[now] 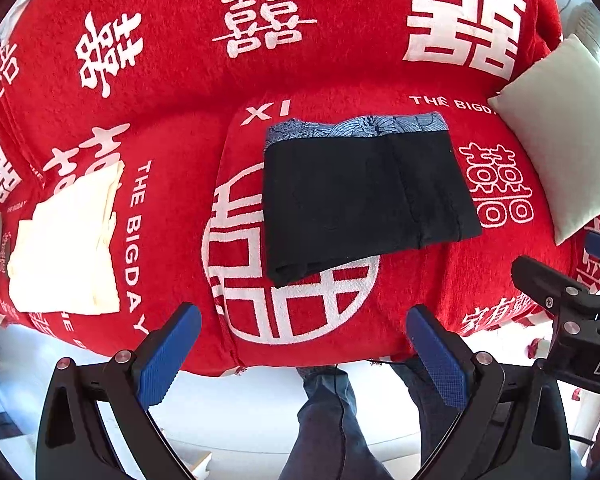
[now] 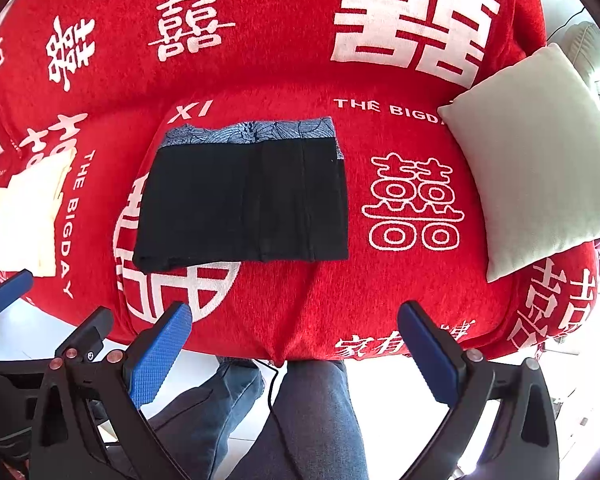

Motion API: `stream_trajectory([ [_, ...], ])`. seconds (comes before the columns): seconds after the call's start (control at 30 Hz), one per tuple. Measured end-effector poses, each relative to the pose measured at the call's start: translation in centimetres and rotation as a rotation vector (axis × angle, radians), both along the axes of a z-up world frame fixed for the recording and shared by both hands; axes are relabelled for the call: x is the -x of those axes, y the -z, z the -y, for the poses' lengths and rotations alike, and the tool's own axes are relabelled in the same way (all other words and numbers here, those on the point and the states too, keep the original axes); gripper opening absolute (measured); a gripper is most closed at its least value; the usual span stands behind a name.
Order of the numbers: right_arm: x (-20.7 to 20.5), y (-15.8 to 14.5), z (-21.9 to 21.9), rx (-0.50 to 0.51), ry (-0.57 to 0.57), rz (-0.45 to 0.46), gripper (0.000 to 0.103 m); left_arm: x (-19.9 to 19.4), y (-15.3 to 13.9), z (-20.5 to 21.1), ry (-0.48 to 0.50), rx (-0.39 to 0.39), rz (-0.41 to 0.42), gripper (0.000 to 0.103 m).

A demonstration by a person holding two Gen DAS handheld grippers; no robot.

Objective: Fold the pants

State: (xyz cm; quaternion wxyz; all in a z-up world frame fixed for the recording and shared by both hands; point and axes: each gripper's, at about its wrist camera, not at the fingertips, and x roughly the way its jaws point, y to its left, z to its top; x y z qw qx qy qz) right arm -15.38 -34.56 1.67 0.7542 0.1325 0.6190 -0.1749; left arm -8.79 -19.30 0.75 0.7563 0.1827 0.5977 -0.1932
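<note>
The pants lie folded mid-seat on the red sofa, perhaps atop a patterned cloth. Both left gripper and right gripper hover off the front edge, fingers released, empty.

We see the pants folded into a compact black rectangle, lying flat on the sofa seat, roughly mid-seat. A blue-grey patterned band shows along their far edge, toward the backrest. The near left corner shows stacked layers. A vertical seam runs right of centre.
</note>
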Motion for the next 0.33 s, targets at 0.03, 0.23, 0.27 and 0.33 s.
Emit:
stream_trajectory([
  [0.03, -0.03, 0.03, 0.06, -0.001, 0.000, -0.001, 0.103, -0.03, 0.03, -0.04, -0.006, 0.004, -0.003, 0.103],
  [0.23, -0.21, 0.13, 0.40, -0.006, 0.006, -0.003, 0.103, -0.28, 0.16, -0.23, -0.023, 0.016, -0.010, 0.103],
  [0.27, -0.22, 0.14, 0.39, -0.006, 0.005, -0.003, 0.103, -0.29, 0.18, -0.22, -0.023, 0.016, -0.012, 0.103],
  [0.33, -0.28, 0.16, 0.45, -0.006, 0.004, -0.004, 0.103, -0.29, 0.21, -0.20, -0.023, 0.009, -0.008, 0.103],
])
